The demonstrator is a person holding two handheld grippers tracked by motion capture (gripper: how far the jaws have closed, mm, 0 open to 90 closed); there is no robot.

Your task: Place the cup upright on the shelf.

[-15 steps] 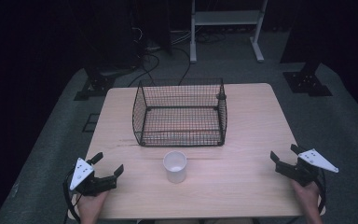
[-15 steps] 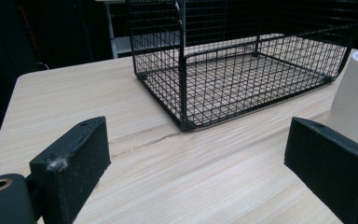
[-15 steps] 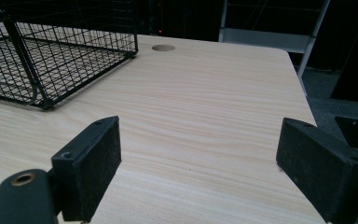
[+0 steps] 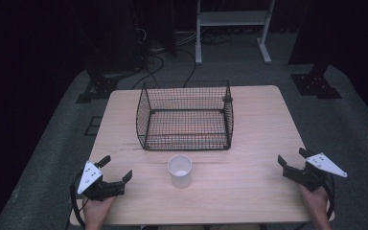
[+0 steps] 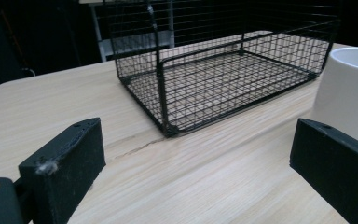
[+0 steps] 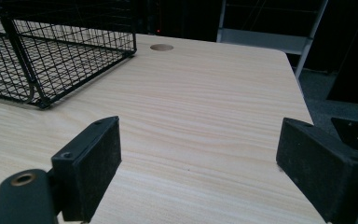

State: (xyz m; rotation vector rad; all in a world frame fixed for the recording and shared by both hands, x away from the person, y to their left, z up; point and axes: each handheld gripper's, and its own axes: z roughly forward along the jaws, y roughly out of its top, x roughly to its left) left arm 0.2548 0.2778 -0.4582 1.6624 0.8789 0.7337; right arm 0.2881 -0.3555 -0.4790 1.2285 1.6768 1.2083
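A white plastic cup [image 4: 179,170] stands upright on the wooden table [image 4: 258,129], just in front of a black wire basket [image 4: 185,116] that holds nothing. My left gripper [image 4: 116,168] rests near the table's front left corner, open, with bare wood between its jaws. In the left gripper view the basket [image 5: 223,74] lies ahead and the cup [image 5: 349,93] stands at the right edge, behind the right jaw. My right gripper [image 4: 293,161] sits near the front right edge, open, nothing between its jaws. In the right gripper view the basket [image 6: 51,51] is at the upper left.
The table has a round cable hole [image 6: 161,47] near its far edge. Beyond the table stand a white metal frame [image 4: 232,21], dark stand bases [image 4: 315,84] and cables on a grey floor. Bare wood lies on both sides of the basket.
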